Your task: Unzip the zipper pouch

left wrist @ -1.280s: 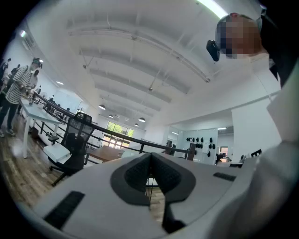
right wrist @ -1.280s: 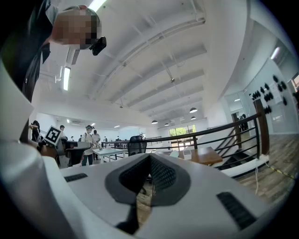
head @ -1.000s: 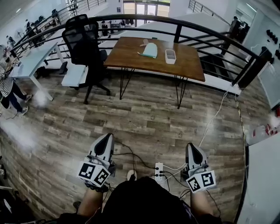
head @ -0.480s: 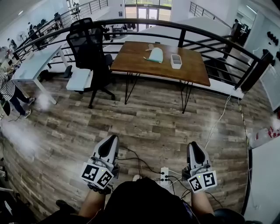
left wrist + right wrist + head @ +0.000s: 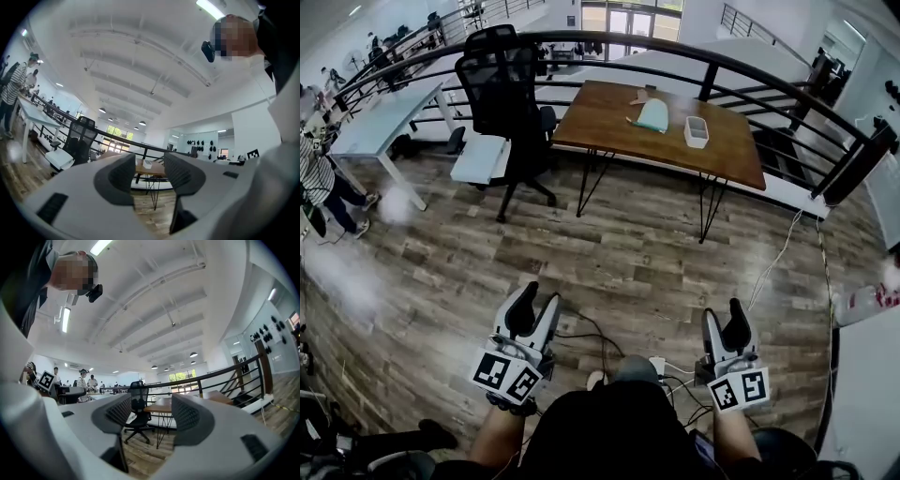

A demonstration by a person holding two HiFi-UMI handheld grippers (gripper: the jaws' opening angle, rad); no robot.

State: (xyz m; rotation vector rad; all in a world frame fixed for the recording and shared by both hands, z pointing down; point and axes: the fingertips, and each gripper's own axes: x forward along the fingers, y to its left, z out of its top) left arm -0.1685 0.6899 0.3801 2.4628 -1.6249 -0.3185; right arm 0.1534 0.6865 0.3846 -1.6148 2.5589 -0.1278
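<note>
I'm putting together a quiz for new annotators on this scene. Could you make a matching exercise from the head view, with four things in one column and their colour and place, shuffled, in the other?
Things:
1. zipper pouch
2. office chair
3. container
4. desk

Descriptions:
A. black, standing on the floor to the left of the wooden table
B. white, at the far left of the view
C. light teal, lying on the wooden table
D. clear, on the wooden table to the right of the zipper pouch

Pairs: 1-C, 2-A, 3-D, 4-B
</note>
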